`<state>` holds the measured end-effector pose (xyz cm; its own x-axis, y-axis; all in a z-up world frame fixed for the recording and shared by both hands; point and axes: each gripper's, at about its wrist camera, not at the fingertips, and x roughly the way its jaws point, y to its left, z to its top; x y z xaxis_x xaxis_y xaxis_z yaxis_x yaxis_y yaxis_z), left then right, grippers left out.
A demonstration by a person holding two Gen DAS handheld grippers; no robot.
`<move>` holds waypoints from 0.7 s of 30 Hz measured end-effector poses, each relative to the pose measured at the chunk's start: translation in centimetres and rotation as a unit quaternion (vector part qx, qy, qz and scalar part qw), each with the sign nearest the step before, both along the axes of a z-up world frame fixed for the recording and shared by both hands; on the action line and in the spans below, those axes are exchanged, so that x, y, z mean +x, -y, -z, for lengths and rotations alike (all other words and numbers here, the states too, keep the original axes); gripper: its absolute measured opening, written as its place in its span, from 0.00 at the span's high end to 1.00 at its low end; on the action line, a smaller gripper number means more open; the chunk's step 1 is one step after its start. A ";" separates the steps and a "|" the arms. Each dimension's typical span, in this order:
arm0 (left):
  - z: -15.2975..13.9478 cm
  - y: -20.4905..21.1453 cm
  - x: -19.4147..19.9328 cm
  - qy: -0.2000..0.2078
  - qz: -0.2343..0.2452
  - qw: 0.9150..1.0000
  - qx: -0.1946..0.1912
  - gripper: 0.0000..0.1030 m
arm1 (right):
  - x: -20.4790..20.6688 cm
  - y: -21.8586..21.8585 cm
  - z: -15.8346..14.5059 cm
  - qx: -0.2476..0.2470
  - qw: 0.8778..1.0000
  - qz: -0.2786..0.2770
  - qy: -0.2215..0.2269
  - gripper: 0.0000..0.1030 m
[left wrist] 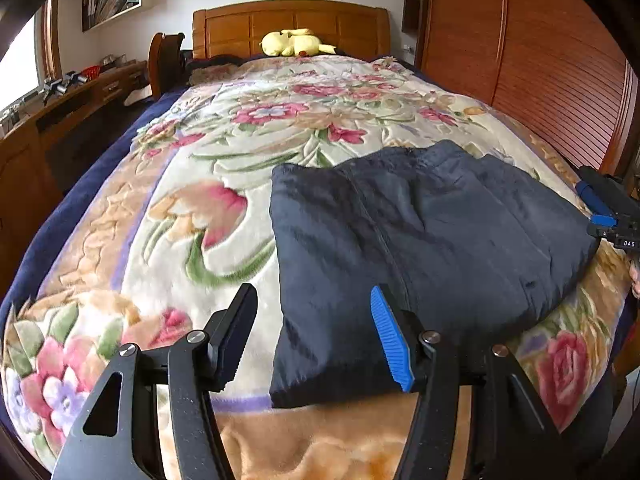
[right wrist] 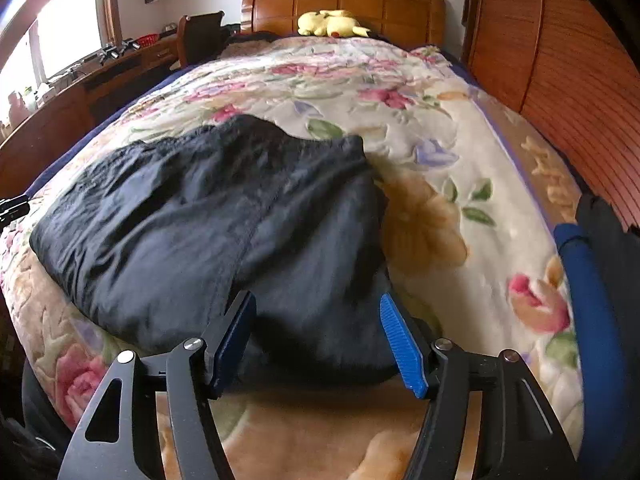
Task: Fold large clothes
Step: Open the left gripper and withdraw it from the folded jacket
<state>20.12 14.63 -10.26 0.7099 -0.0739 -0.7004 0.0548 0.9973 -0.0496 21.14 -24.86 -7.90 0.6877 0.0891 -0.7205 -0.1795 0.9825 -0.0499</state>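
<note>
Ahead of the left claw (left wrist: 314, 336): floral blanket (left wrist: 192, 216) on the bed, jaws spread, nothing pinched. Near-left corner of the folded dark jacket (left wrist: 420, 232) sits between its fingers, pads clear of the cloth. Jacket lies flat near the bed's foot. Right claw (right wrist: 320, 340) hangs over the jacket's (right wrist: 224, 232) near-right edge, jaws spread, cloth between them, no visible contact. Far beyond both: yellow plush toy (right wrist: 332, 23) at the headboard (right wrist: 400, 4).

A floral blanket (left wrist: 224, 128) covers the bed. At the blanket's far end, a yellow plush toy (left wrist: 294, 42) lies against the wooden headboard (left wrist: 292, 20). A wooden desk (left wrist: 80, 96) runs along its left side, a slatted wooden wardrobe (left wrist: 532, 60) along its right.
</note>
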 end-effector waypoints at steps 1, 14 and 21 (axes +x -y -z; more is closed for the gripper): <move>0.3 -0.1 0.1 -0.004 -0.001 1.000 -0.002 0.42 | 0.0 0.1 0.2 0.004 1.000 0.002 -0.003 0.35; 4.1 -0.2 -0.9 -0.048 -0.015 0.999 -0.014 0.42 | 0.6 0.9 2.5 0.016 0.999 0.026 -0.019 0.27; 5.3 -1.0 -1.2 -0.062 -0.037 0.997 -0.035 0.42 | 0.5 1.5 3.7 0.036 0.998 0.025 -0.045 0.27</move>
